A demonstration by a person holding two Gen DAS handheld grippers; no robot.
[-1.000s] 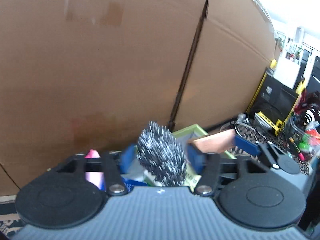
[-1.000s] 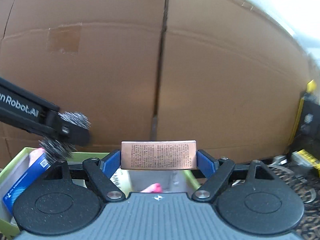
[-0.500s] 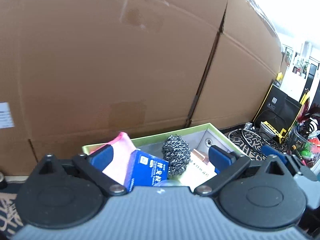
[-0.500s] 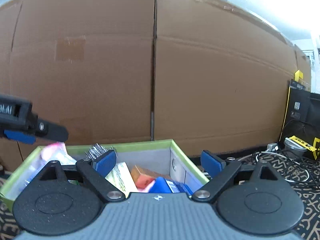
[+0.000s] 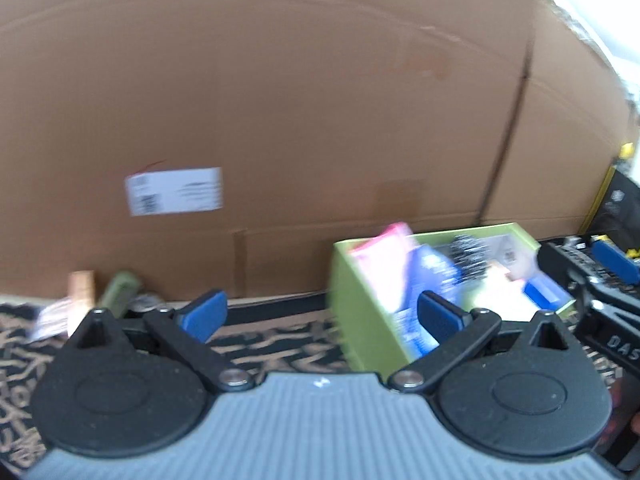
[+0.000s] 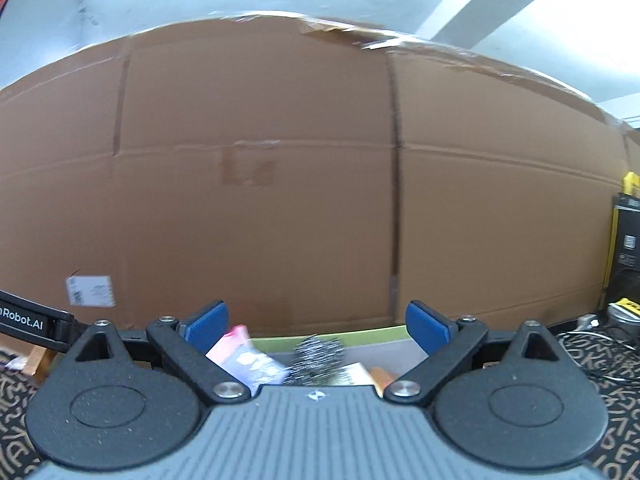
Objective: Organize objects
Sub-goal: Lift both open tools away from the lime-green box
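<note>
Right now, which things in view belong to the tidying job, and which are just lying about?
Part of the job:
- green box
- steel scourer in it
- pink packet in it
- blue carton in it
- small copper-coloured box and olive item on the rug, not yet boxed

Just lying about:
- cardboard wall
- patterned rug
- cables

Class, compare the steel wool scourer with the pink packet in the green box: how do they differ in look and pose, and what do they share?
The steel wool scourer is a rounded, bristly, silver-grey ball; the pink packet is flat and smooth. The packet leans at the left end of the green box and sticks up past its rim, while the scourer sits lower, nearer the middle. Both rest inside the box, and neither is held.
</note>
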